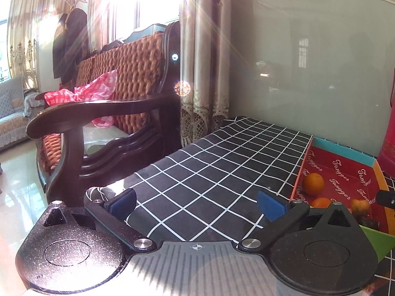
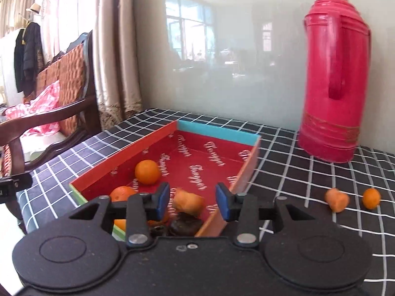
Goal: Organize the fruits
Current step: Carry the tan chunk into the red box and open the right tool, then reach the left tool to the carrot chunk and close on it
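We note a red thermos (image 2: 333, 74) near two loose orange fruits (image 2: 337, 199) beside the red box (image 2: 118, 162); both the left gripper (image 1: 197, 203) and right gripper (image 2: 192, 203) gape, holding nothing.

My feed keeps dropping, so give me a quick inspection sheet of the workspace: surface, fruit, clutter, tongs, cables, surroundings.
Surface: black checked tablecloth, bare in front of the left tongs.
Job's things: red box holds a round orange, a second orange, a peeled-looking orange piece and a dark fruit. Two small orange pieces lie on the cloth outside the box, near the flask.
Clutter: red thermos flask standing upright beside the box.
Tongs: left tongs open, empty; right tongs open over the box's near end, gripping nothing.
Cables: nothing seen.
Surroundings: wooden sofa with pink checked cloth, curtains, glossy wall panel.
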Action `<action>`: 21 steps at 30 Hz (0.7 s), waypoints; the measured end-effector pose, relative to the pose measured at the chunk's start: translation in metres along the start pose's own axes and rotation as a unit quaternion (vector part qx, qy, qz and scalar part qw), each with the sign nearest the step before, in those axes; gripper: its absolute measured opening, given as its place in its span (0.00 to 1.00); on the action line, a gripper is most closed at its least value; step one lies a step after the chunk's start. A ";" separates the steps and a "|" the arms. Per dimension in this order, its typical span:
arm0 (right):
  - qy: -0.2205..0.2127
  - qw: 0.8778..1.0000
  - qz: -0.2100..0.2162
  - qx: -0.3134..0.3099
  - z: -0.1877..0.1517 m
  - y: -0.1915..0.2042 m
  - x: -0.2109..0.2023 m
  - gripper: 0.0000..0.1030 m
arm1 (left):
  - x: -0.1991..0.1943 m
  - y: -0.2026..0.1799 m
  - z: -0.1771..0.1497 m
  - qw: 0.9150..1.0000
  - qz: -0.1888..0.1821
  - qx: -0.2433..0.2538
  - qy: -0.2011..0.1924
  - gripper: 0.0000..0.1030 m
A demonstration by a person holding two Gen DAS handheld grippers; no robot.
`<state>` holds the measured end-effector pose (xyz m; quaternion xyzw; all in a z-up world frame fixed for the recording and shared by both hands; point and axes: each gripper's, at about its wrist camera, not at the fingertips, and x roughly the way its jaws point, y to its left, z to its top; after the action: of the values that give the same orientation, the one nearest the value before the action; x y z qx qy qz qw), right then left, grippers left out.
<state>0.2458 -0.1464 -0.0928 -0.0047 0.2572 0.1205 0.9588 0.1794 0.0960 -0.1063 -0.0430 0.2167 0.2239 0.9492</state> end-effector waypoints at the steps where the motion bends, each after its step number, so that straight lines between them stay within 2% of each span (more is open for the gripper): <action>1: -0.005 1.000 -0.013 0.000 0.000 -0.003 -0.003 0.39 | 0.000 0.000 0.000 1.000 -0.001 -0.001 0.000 1.00; 4: -0.021 0.998 -0.059 0.004 0.001 -0.011 -0.014 0.68 | 0.000 -0.003 0.000 1.000 -0.005 0.000 0.001 1.00; 5: -0.026 0.997 -0.074 0.004 0.001 -0.014 -0.018 0.70 | 0.000 -0.004 0.000 1.000 -0.006 0.003 0.000 1.00; 15: -0.001 0.979 -0.202 0.038 -0.013 -0.063 -0.040 0.79 | -0.013 -0.035 -0.005 0.999 -0.033 0.034 -0.018 1.00; 17: -0.002 0.972 -0.230 0.045 -0.016 -0.073 -0.047 0.85 | -0.018 -0.045 -0.006 0.998 -0.047 0.044 -0.028 1.00; 21: -0.008 0.957 -0.282 0.059 -0.024 -0.094 -0.065 0.86 | -0.027 -0.072 -0.010 0.993 -0.087 0.067 -0.041 1.00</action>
<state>0.2013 -0.2543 -0.0865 -0.0193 0.2446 -0.1704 0.9543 0.1857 0.0188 -0.1043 0.0112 0.1879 0.1274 0.9738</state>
